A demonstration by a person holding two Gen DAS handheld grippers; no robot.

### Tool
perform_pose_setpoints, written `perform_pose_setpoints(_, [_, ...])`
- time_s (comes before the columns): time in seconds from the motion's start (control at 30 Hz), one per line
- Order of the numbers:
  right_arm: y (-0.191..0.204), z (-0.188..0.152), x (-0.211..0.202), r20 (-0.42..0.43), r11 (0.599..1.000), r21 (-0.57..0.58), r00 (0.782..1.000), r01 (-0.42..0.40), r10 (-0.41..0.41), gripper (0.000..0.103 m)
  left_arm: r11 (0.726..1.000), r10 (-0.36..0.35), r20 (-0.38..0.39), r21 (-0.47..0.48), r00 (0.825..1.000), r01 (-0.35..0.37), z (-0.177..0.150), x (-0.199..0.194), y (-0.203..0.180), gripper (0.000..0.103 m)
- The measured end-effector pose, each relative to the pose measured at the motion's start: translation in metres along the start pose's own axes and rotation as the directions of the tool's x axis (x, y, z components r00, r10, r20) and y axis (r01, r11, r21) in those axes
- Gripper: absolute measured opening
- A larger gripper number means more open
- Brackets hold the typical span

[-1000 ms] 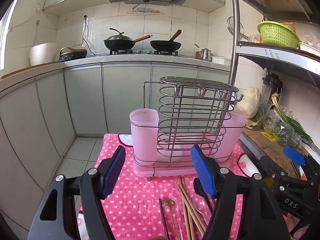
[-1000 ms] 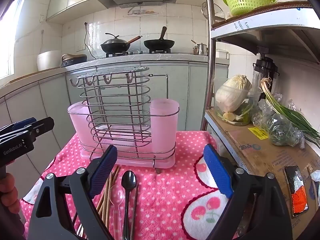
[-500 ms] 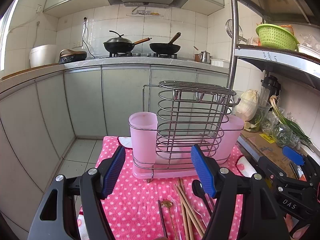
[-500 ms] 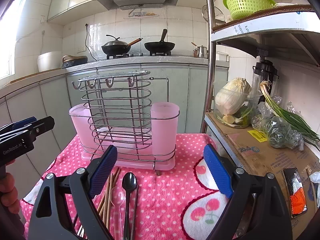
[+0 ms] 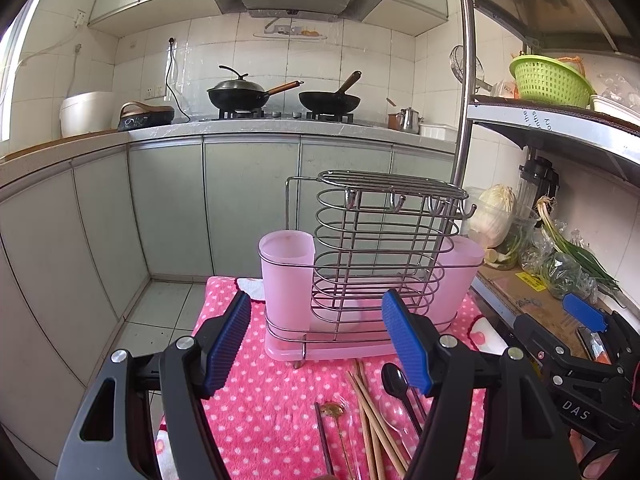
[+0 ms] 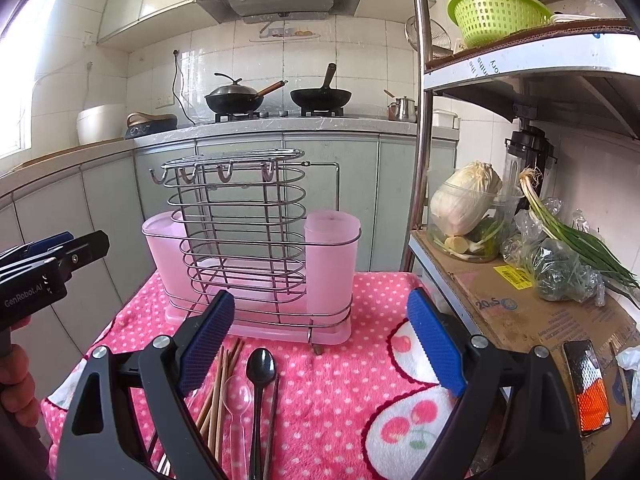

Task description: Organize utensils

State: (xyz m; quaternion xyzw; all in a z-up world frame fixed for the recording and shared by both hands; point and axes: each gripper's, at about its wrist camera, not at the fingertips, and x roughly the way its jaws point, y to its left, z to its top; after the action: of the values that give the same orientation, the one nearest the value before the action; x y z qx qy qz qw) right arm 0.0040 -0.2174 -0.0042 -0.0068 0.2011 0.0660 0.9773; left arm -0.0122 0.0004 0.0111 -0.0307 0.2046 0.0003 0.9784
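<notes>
A wire utensil rack (image 5: pixel 380 240) (image 6: pixel 240 232) with pink plastic cups and a pink drip tray stands on a pink polka-dot cloth (image 5: pixel 264 396) (image 6: pixel 344 376). In front of it lie wooden chopsticks (image 5: pixel 372 412) (image 6: pixel 218 392), a black spoon (image 5: pixel 394 380) (image 6: pixel 260 368), a clear plastic spoon (image 6: pixel 238 396) and a gold-tipped utensil (image 5: pixel 332 410). My left gripper (image 5: pixel 316 344) hovers open above the cloth, nothing between its blue pads. My right gripper (image 6: pixel 320 344) is likewise open and empty, to the right of the utensils.
A metal shelf on the right holds a cardboard sheet (image 6: pixel 520 312), cabbage in a clear tub (image 6: pixel 464 204), green onions (image 6: pixel 572 240), a phone (image 6: pixel 588 388) and a green basket (image 6: pixel 496 12). Cabinets and a stove with two pans (image 5: pixel 280 96) line the back wall.
</notes>
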Motion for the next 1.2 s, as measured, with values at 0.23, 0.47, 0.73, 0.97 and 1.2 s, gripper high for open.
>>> perform_pose_setpoints(0.23, [0.000, 0.002, -0.003, 0.013, 1.000, -0.002, 1.000, 0.001, -0.001, 0.089, 1.000, -0.001, 0.008, -0.005, 1.000, 0.001, 0.002, -0.003, 0.001, 0.067])
perform_pose_setpoints(0.47, [0.001, 0.002, -0.005, 0.019, 1.000, -0.003, 1.000, 0.001, -0.001, 0.089, 1.000, -0.002, 0.014, -0.005, 1.000, 0.002, 0.002, -0.006, 0.002, 0.067])
perform_pose_setpoints(0.73, [0.001, 0.003, -0.005, 0.021, 1.000, -0.005, 1.000, 0.001, -0.001, 0.089, 1.000, -0.003, 0.016, -0.006, 1.000, 0.003, 0.003, -0.007, 0.002, 0.067])
perform_pose_setpoints(0.97, [0.001, 0.003, -0.006, 0.022, 1.000, -0.007, 1.000, 0.001, -0.001, 0.089, 1.000, -0.002, 0.019, -0.007, 1.000, 0.002, 0.004, -0.009, 0.001, 0.067])
perform_pose_setpoints(1.2, [0.001, 0.005, -0.008, 0.029, 1.000, -0.008, 1.000, 0.002, -0.002, 0.089, 1.000, -0.003, 0.022, -0.008, 1.000, 0.003, 0.005, -0.011, 0.001, 0.067])
